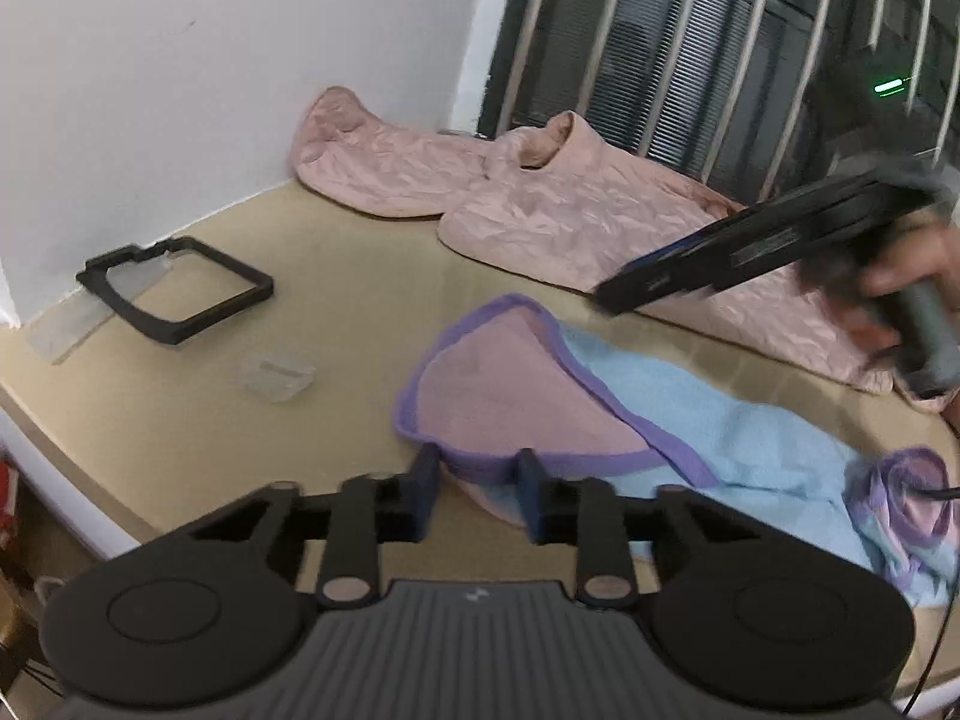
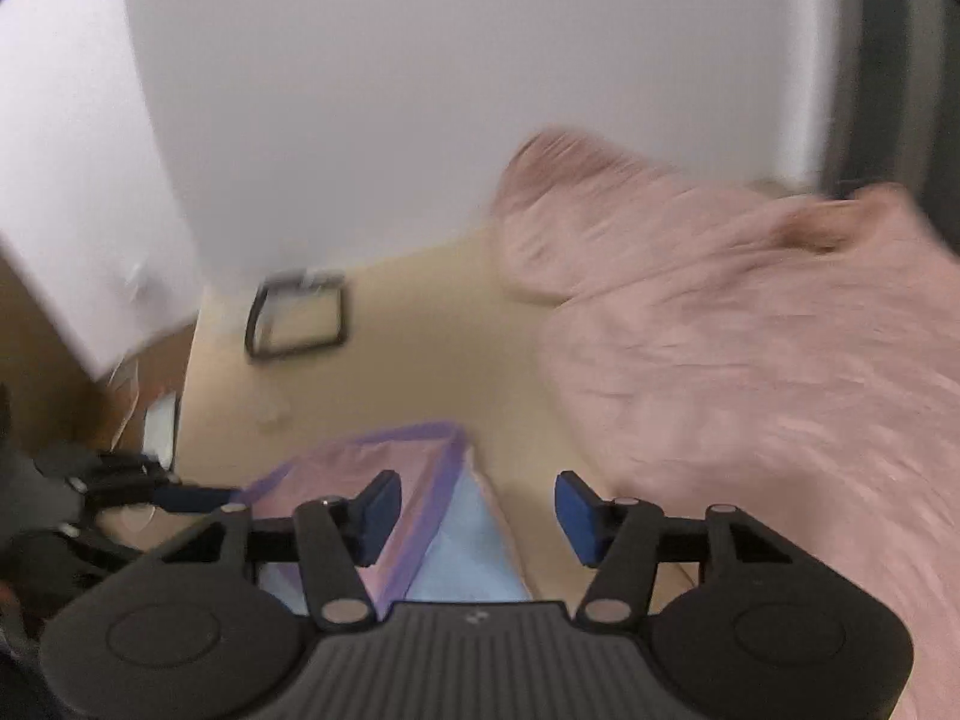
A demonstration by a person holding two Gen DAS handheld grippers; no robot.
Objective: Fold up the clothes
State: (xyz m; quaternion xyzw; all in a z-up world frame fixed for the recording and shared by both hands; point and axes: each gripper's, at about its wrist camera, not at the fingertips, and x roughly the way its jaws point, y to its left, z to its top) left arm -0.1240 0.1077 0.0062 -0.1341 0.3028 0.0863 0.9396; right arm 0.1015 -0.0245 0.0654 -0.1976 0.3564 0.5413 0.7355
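left gripper (image 1: 475,483) low over the tan bench (image 1: 336,324), fingers partly apart around the purple-trimmed edge of the small pink-and-blue garment (image 1: 516,396), touching it but not pinched tight. right gripper (image 2: 471,516) above the same garment (image 2: 420,480), fingers spread wide, holding nothing. garment lying rumpled at mid-bench, pink side turned up over blue. pink quilted jacket (image 1: 540,204) spread near the wall. black square frame (image 1: 180,288) well apart, left.

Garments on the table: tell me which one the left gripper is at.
The blue garment with purple trim, whose pink lining is turned up. The left gripper straddles its near purple edge, fingers apart. The pink quilted jacket lies farther back by the window bars.
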